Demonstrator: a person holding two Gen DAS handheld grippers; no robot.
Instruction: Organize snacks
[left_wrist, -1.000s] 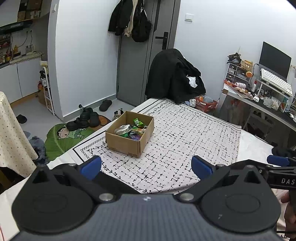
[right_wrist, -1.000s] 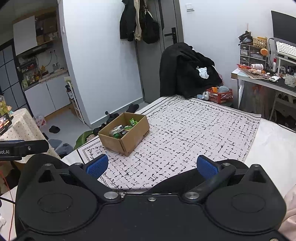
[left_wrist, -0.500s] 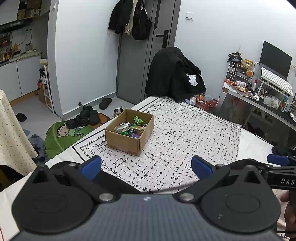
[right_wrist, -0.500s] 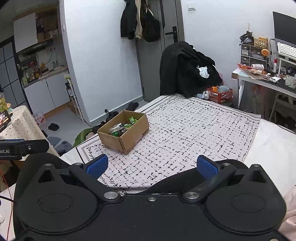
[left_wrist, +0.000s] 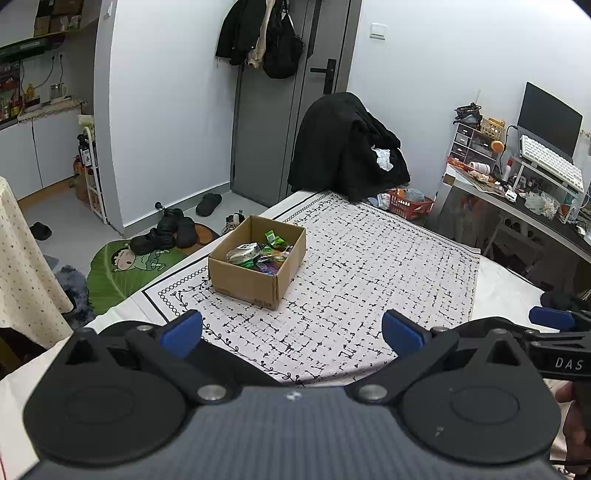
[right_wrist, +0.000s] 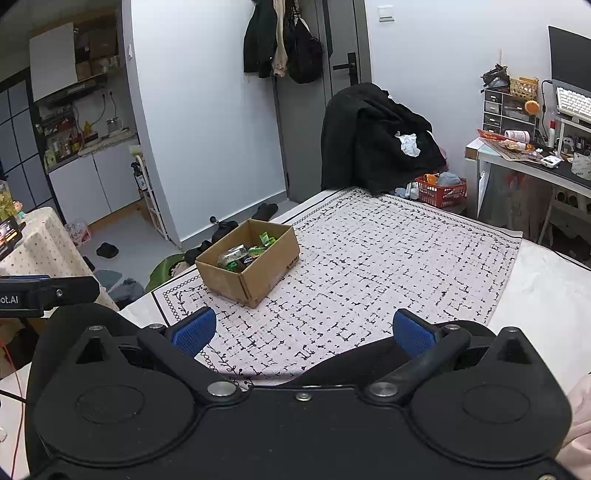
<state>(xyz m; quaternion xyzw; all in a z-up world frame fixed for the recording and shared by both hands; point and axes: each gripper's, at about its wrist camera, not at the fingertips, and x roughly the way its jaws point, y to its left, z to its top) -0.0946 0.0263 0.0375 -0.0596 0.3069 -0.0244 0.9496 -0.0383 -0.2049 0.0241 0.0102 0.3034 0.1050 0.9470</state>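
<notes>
Left wrist view: box (left_wrist: 257, 266) of snacks (left_wrist: 258, 254) sits well ahead, slightly left of the spread, empty left gripper (left_wrist: 291, 332); right gripper (right_wrist: 301, 330), also spread, looks no nearer.

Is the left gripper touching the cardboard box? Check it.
Apart. The left wrist view shows patterned cloth between the open left gripper and the cardboard box.

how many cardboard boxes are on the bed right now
1. The box sits on the patterned cloth near the bed's far left corner, open, with snacks inside. Both grippers hover open, well short of it.
</notes>
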